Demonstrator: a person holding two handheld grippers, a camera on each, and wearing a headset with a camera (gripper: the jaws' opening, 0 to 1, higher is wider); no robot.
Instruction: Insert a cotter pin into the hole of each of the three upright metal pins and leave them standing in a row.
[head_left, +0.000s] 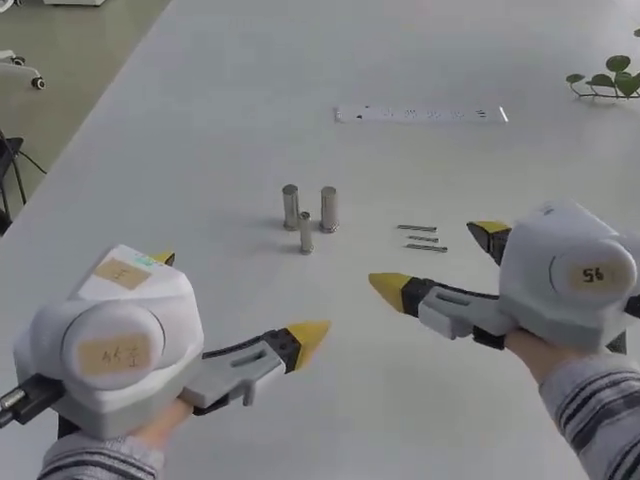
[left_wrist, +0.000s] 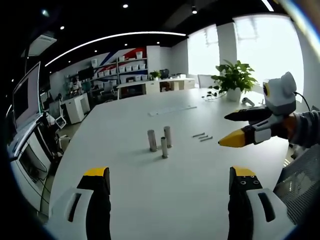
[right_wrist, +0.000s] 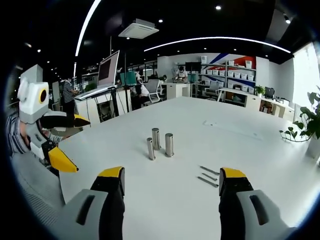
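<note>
Yellow-tipped, white plastic shells: the left gripper (head_left: 235, 297) near left and the right gripper (head_left: 435, 258) near right both gape wide, holding nothing. Farther off, three smooth cylindrical metal pins (head_left: 306, 232) stand clustered on the matte white table (head_left: 200, 120), with three thin cotter pins (head_left: 423, 239) lying just right.

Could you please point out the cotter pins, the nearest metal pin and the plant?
cotter pins (head_left: 423, 238), head view, middle of the centre pin.
nearest metal pin (head_left: 306, 233), head view, middle of its shaft.
plant (head_left: 610, 80), head view, on its leaves.
</note>
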